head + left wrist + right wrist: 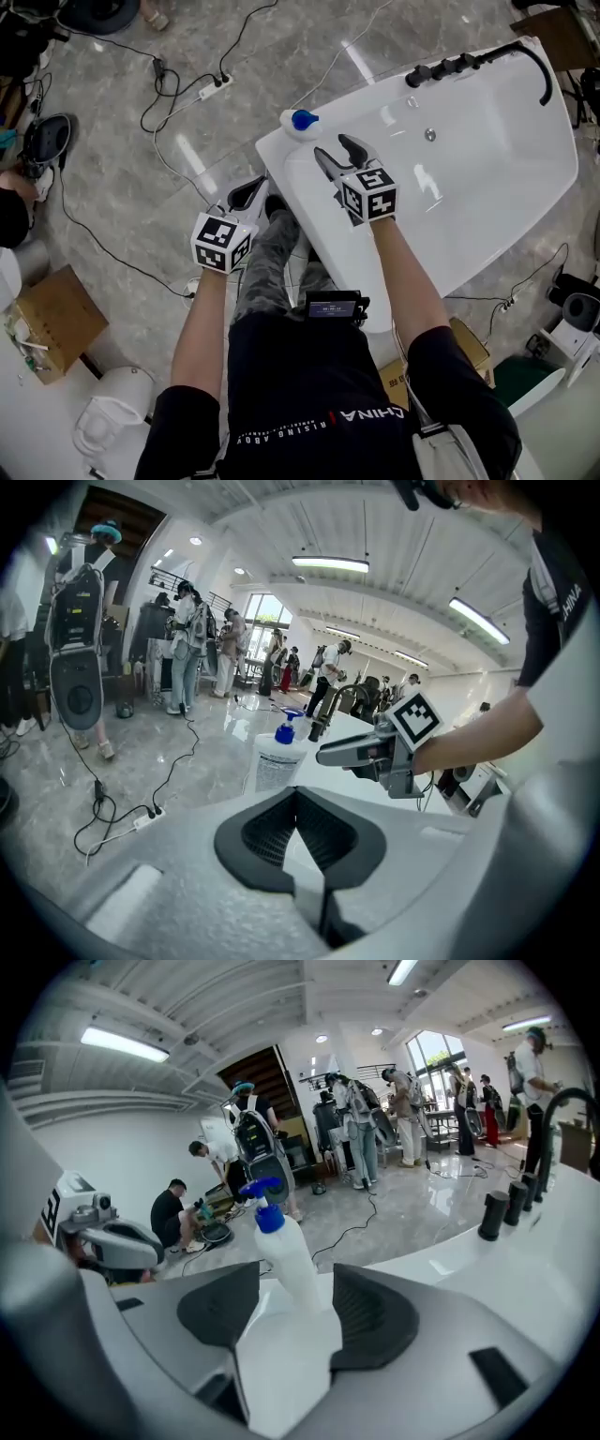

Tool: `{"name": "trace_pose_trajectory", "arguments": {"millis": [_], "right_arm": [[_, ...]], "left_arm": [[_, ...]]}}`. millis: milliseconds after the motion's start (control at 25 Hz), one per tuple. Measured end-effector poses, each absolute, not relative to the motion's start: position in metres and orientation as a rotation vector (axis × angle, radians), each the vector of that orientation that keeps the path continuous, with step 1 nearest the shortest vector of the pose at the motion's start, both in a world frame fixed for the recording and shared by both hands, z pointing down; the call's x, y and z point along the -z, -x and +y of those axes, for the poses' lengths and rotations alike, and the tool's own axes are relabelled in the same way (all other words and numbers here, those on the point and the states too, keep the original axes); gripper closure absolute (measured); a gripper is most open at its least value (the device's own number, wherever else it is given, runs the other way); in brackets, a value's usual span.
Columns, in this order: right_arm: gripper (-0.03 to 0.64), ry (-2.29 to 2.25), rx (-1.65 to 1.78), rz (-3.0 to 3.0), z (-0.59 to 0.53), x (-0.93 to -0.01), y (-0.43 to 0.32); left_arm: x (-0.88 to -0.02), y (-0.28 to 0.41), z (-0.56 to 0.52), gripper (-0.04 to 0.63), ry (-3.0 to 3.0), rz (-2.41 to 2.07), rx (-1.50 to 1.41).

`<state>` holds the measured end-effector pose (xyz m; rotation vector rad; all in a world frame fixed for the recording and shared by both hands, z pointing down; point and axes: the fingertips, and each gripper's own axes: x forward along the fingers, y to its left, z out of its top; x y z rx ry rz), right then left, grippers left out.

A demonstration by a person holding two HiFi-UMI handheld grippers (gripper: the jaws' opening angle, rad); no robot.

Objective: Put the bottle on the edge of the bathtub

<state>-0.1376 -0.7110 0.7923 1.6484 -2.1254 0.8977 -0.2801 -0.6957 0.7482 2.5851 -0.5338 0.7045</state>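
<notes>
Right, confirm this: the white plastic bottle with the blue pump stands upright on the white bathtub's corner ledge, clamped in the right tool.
Not clamped. The white plastic bottle with the blue pump stands upright on the white bathtub's corner ledge, but the right tool is open and clear of it, as the head view shows.

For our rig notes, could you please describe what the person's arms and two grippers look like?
Both the left gripper and right gripper have light grey bodies with black, ribbed fingers. Each carries a white cube printed with black square markers. The forearms are uncovered; the person wears a black short-sleeved shirt with white lettering.
</notes>
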Motion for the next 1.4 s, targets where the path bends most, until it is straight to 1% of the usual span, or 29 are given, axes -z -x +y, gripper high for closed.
{"name": "trace_pose_trajectory", "arguments": {"millis": [40,80,120,160,200,240,440,840,1400], "right_arm": [[0.379,-1.666,-0.921,-2.116,-0.705,-0.783,0.134],[0.446,-1.674,-0.946,-2.105,-0.697,-0.775,0.132],[0.527,-1.671,-0.970,-2.099,-0.688,-0.766,0.132],[0.550,-1.658,-0.993,-2.101,-0.678,-0.756,0.133],[0.591,-1.638,-1.009,-2.109,-0.666,-0.746,0.137],[0.600,-1.619,-1.020,-2.122,-0.655,-0.735,0.140],[0.606,-1.553,-1.034,-2.194,-0.598,-0.682,0.157],[0.606,-1.522,-0.872,-2.237,-0.488,-0.619,0.164],[0.606,-1.461,-0.702,-2.282,-0.465,-0.584,0.177]], "left_arm": [[-0.742,0.280,-0.689,0.586,-2.580,-0.535,-0.702],[-0.736,0.280,-0.681,0.586,-2.575,-0.535,-0.699],[-0.730,0.280,-0.673,0.586,-2.572,-0.533,-0.696],[-0.723,0.280,-0.663,0.586,-2.569,-0.531,-0.695],[-0.716,0.281,-0.653,0.586,-2.567,-0.528,-0.692],[-0.710,0.281,-0.643,0.586,-2.568,-0.527,-0.687],[-0.681,0.284,-0.597,0.586,-2.585,-0.523,-0.656],[-0.638,0.298,-0.509,0.586,-2.618,-0.571,-0.618],[-0.598,0.301,-0.469,0.586,-2.647,-0.598,-0.442]]}}
